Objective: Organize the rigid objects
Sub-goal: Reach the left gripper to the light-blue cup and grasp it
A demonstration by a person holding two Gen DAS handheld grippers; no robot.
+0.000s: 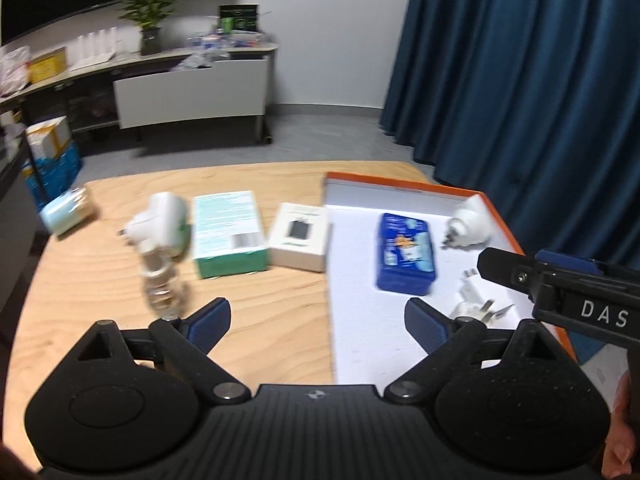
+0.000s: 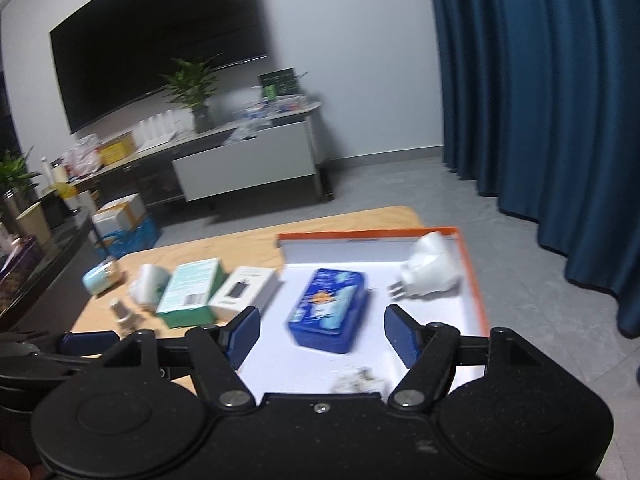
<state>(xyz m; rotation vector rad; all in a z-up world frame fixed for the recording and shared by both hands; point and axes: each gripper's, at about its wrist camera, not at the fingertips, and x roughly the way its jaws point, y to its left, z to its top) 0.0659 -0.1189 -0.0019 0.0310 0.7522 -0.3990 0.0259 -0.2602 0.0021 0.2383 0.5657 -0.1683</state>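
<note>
A blue tin lies in the white tray with an orange rim, along with a white plug adapter and a small white plug. My left gripper stands open over the tray's left edge, nothing between its pads. In the right wrist view my right gripper is open above the tray, with the blue tin just beyond its pads and untouched. The adapter sits at the tray's far right.
On the wooden table left of the tray stand a white box, a green box, another white adapter, a clear small bottle and a pale blue pack. A blue curtain hangs at the right.
</note>
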